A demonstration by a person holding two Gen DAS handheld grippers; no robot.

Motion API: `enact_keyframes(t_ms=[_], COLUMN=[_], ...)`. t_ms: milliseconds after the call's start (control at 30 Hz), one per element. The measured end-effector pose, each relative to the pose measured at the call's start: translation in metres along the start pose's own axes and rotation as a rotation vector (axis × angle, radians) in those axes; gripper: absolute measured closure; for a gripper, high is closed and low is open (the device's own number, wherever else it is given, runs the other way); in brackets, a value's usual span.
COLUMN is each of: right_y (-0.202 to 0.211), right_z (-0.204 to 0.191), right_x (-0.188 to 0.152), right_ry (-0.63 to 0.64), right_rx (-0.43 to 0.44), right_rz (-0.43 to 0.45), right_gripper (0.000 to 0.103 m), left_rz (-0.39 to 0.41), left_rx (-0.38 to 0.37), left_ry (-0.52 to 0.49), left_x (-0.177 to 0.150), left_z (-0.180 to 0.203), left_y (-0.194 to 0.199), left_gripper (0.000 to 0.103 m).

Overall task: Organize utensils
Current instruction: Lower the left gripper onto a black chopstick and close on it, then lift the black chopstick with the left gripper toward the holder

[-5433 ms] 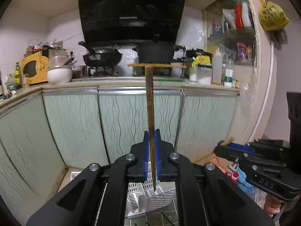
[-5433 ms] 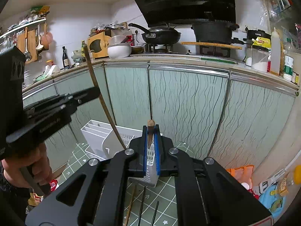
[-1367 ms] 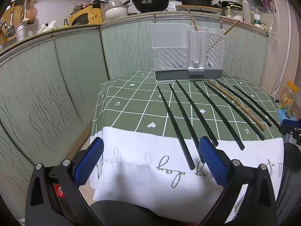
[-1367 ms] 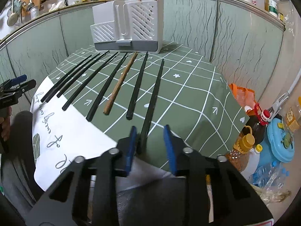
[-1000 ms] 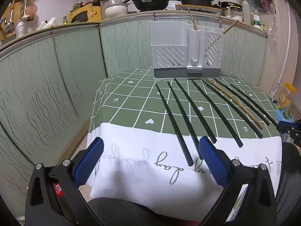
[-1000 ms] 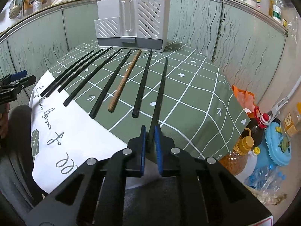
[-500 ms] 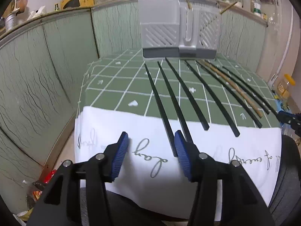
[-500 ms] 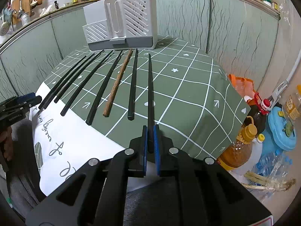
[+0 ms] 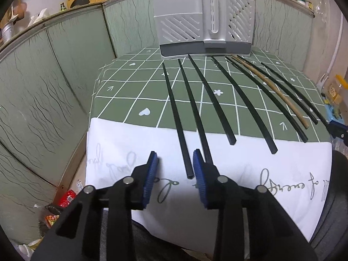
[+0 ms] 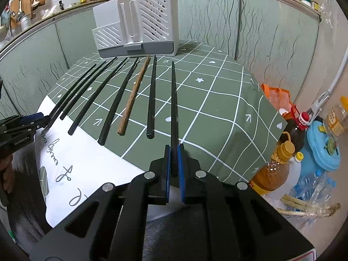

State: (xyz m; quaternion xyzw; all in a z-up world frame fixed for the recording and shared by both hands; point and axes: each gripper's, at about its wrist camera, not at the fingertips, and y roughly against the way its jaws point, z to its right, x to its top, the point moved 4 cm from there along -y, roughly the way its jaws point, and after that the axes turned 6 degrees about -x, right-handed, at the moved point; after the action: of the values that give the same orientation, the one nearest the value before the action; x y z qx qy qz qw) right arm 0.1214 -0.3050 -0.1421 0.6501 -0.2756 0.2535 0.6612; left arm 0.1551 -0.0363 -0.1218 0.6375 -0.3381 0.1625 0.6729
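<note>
Black chopsticks lay side by side on a surface (image 9: pixel 121 108) covered with a green grid-patterned cloth, with a white cloth (image 9: pixel 239 184) bearing cursive writing across its near edge. Their long axes ran from the lower part of each frame up toward a grey utensil holder (image 9: pixel 204 21), tips pointing at it, thick ends nearest the cameras. One brown wooden chopstick (image 10: pixel 133 95) lay among the black ones, pointing the same way.

The utensil holder stood upright at the far edge of the surface, at the top centre of the left wrist view, with slatted compartments. Two wooden sticks rose from its top; which compartments held them could not be told.

In the right wrist view, the right tool (image 10: pixel 173 163) sat at lower centre with its blue pads pressed together on the thick end of the rightmost black chopstick (image 10: pixel 173 100), which ran straight up the frame.

In the left wrist view, the left tool (image 9: pixel 175 169) sat at lower centre, its jaws part open and closing. The thick end of the leftmost black chopstick (image 9: pixel 177 121) lay between the pads, close to the right one, not yet pinched.

Pale green cabinet doors (image 9: pixel 54 76) with wavy lines curved behind the surface. Bottles (image 10: pixel 280 165) and a blue container (image 10: pixel 324 145) stood on the floor at the lower right of the right wrist view.
</note>
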Motion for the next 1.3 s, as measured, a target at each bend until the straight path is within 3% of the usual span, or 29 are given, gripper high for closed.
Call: enact_keyframes(t_ms=[167,767,1300], right_y=[0.000,0.005,0.042], right_z=[-0.002,0.000,0.006], right_x=[0.000,0.004,0.029], right_ry=[-0.003,-0.007,-0.021], right_rx=[-0.025,-0.025,-0.020], right_rz=[-0.008,-0.010,0.058], right_gripper=[0.097,0.097,0.097], left_rz=[-0.014,-0.028,0.051], left_rx=[0.048,-0.020,-0.057], left_ry=[-0.011,0.034,0.058], left_x=[-0.003,-0.002,0.016], left_z=[0.005,-0.004,-0.013], left_y=[-0.004,0.000,0.039], left_gripper=[0.094,0.096,0.095])
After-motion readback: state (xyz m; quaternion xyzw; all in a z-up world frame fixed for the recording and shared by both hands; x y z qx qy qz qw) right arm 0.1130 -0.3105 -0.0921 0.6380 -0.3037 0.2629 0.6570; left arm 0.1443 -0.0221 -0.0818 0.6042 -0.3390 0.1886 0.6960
